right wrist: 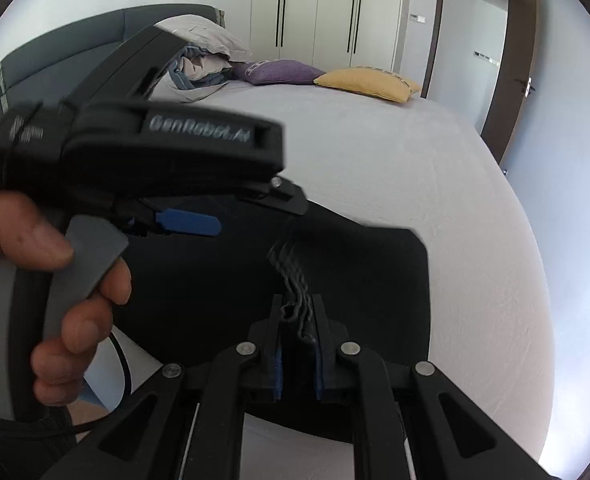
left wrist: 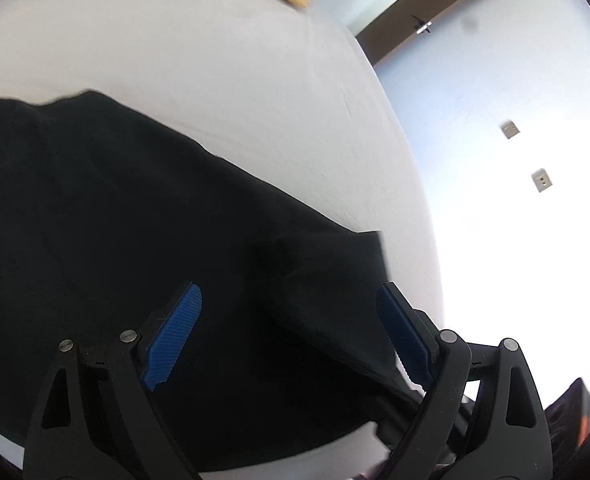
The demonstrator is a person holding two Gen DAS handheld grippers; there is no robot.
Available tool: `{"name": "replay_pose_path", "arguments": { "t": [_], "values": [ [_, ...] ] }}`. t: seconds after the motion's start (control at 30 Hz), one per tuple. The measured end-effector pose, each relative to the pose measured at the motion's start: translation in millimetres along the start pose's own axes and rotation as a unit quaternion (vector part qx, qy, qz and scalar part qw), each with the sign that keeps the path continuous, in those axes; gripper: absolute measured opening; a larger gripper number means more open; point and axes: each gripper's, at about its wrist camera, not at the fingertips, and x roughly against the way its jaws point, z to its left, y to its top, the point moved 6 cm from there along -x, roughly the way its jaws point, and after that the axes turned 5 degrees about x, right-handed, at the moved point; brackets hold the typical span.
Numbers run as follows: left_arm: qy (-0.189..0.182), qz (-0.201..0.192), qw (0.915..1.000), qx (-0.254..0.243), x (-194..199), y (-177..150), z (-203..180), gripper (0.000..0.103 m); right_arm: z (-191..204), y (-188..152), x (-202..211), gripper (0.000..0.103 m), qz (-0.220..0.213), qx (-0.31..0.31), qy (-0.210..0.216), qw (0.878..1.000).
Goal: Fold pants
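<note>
Black pants lie spread on a white bed. My left gripper is open just above the cloth, near a folded edge of the pants, holding nothing. In the right wrist view the pants lie ahead, and my right gripper is shut on a bunched fold of the pants with a grey drawstring between its fingers. The left gripper's body and the hand holding it cross the left of that view, its blue pad over the cloth.
A yellow pillow, a purple pillow and a pile of bedding lie at the head of the bed. White wardrobes and a door stand behind. The bed's right edge drops to the floor.
</note>
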Motion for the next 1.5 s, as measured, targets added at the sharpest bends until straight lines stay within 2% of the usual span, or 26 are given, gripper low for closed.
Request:
{"name": "replay_pose_path", "arguments": {
  "t": [0.13,0.2,0.4,0.47,0.5,0.6,0.63,0.67,0.7,0.77,0.87,0.97,1.23,1.4,1.5],
  "values": [
    [-0.028,0.040,0.9988,0.005,-10.8,-5.2,-11.3,0.089,4.4,-1.9,-0.5,0.012,-0.003,0.009,-0.011,1.000],
    [-0.014,0.060,0.9981,0.009,-18.8,-8.7,-10.7,0.089,4.5,-2.2,0.6,0.012,-0.004,0.004,-0.015,1.000],
    [-0.026,0.076,0.9962,0.034,-21.8,-15.1,-2.3,0.089,12.3,-2.8,2.4,0.012,-0.007,-0.003,-0.011,1.000],
    [-0.025,0.080,0.9953,0.049,-24.5,-15.0,6.0,0.085,16.2,-2.3,4.8,0.012,-0.011,-0.002,-0.010,1.000],
    [-0.028,0.084,0.9944,0.058,-25.2,-15.6,10.1,0.082,17.9,-1.9,6.3,0.012,-0.014,-0.001,-0.011,1.000],
    [-0.038,0.094,0.9925,0.068,-26.9,-18.5,14.7,0.060,16.4,-7.1,9.5,0.012,-0.019,0.002,-0.013,1.000],
    [-0.036,0.098,0.9924,0.066,-28.0,-19.5,16.3,0.039,18.1,-8.2,10.6,0.012,-0.018,0.003,-0.012,1.000],
    [-0.030,0.100,0.9924,0.065,-31.2,-19.2,14.7,0.028,19.9,-9.7,11.6,0.012,-0.018,0.001,-0.010,1.000],
    [-0.027,0.100,0.9925,0.065,-32.5,-18.8,16.0,0.028,22.0,-10.5,12.4,0.012,-0.018,0.001,-0.007,1.000],
    [-0.022,0.097,0.9935,0.054,-31.7,-16.9,15.2,0.019,15.5,-11.6,12.0,0.012,-0.019,0.007,-0.006,1.000],
    [-0.016,0.088,0.9956,0.026,-23.1,-7.2,9.0,0.012,18.0,-12.5,11.6,0.012,-0.019,0.017,-0.008,1.000],
    [-0.008,0.078,0.9969,-0.005,-13.6,-1.7,2.4,0.008,21.1,-10.6,11.6,0.012,-0.018,0.024,-0.006,1.000],
    [0.031,0.059,0.9944,-0.082,15.2,22.0,1.7,0.008,47.5,0.8,9.6,0.012,-0.024,0.049,0.011,0.998],
    [0.063,0.047,0.9912,-0.107,35.1,46.4,27.7,0.008,84.5,26.1,-5.2,0.012,-0.024,0.062,0.055,0.996],
    [0.087,0.046,0.9887,-0.113,54.3,65.4,59.9,0.008,113.2,41.1,-20.8,0.013,-0.018,0.069,0.088,0.994]
  ]
}}
